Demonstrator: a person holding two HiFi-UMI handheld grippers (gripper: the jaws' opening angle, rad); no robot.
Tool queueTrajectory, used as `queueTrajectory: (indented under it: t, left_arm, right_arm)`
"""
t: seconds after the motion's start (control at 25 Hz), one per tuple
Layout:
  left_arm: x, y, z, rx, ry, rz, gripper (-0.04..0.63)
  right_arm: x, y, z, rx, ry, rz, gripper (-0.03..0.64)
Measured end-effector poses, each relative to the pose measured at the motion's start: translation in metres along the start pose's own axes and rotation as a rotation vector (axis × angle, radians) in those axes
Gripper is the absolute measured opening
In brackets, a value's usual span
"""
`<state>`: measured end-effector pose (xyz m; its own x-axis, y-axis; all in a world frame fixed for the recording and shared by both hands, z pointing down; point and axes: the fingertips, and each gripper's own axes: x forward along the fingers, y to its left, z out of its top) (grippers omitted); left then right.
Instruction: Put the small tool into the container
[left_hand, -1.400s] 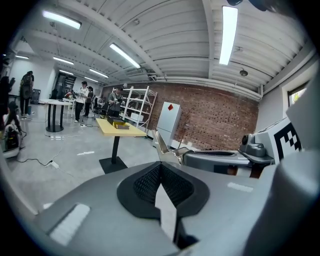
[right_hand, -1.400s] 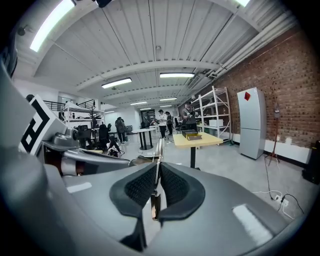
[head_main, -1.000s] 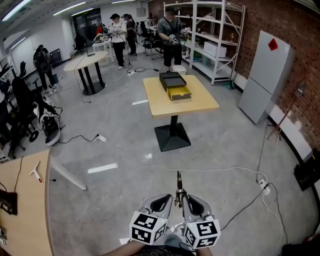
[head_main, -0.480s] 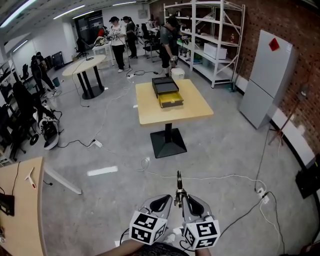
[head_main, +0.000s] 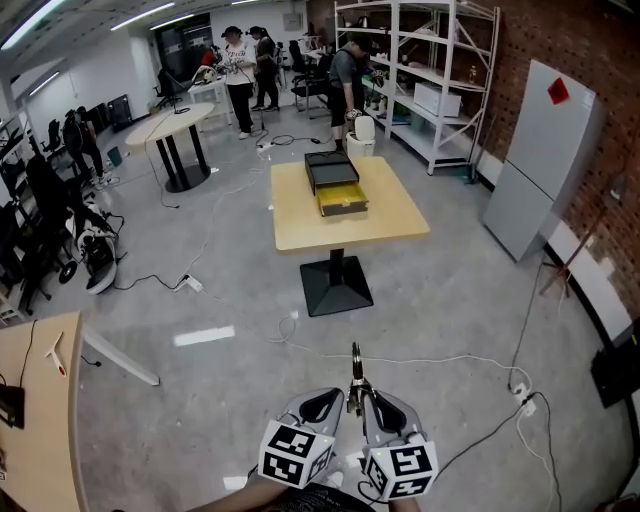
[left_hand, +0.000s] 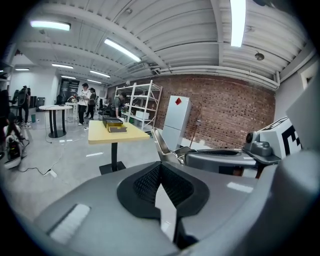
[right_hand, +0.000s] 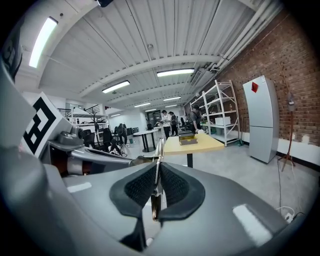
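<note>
Concrete floor (head_main: 450, 300), grey, with loose cables (head_main: 430, 360) running across it. A brick wall (head_main: 610, 60) closes the right side; a white upright cabinet (head_main: 540, 160) stands against it, and open metal shelving (head_main: 420, 80) stands at the far right. Several people are at the far end of the room, near the shelving and a round table (head_main: 175, 125).

A square yellow pedestal table (head_main: 300, 215) stands far ahead at centre, well apart from both grippers. The container (head_main: 335, 180), a dark box with a yellow drawer pulled open toward the near side, sits on the far half of the tabletop. The same table (left_hand: 115, 136) and container (left_hand: 114, 125) show small in the left gripper view, and again in the right gripper view (table (right_hand: 192, 145), container (right_hand: 187, 138)).

Both grippers are held side by side at the near edge of the head view, low over the floor.

Left gripper (head_main: 335, 398): pads closed against each other (left_hand: 160, 167), nothing between them.

Right gripper (head_main: 362, 396): jaws clamped (right_hand: 157, 172) on the small tool (right_hand: 159, 155), a thin metal piece standing upright between the pads. In the head view the small tool (head_main: 354, 372) projects forward past the jaw tips, toward the table. It is not in the container.
</note>
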<state>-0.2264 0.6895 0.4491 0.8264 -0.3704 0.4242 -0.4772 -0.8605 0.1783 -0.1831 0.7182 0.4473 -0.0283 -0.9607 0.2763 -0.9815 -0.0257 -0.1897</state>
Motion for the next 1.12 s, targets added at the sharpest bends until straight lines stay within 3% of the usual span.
queueTrajectory:
  t: [0.2,0.52,0.76,0.96,1.12]
  left_arm:
    - [0.037,0.040,0.022,-0.002,0.007,-0.008,0.003]
    - [0.102,0.157,0.081,-0.001,0.000,-0.041,0.003]
    - [0.121,0.255,0.128,0.021,-0.021,-0.049,0.003]
    - [0.128,0.342,0.149,0.012,-0.029,-0.037,0.003]
    - [0.144,0.387,0.161,-0.015,-0.027,-0.032,0.003]
  right_arm:
    - [0.055,-0.013,0.017,-0.008,0.014,0.001,0.026]
    - [0.194,-0.021,0.065,-0.031,0.024,-0.015,0.026]
    - [0.288,0.003,0.104,-0.029,0.039,-0.036,0.026]
    - [0.367,0.027,0.120,-0.042,0.010,-0.051,0.026]
    - [0.414,0.032,0.126,-0.046,0.029,-0.041,0.026]
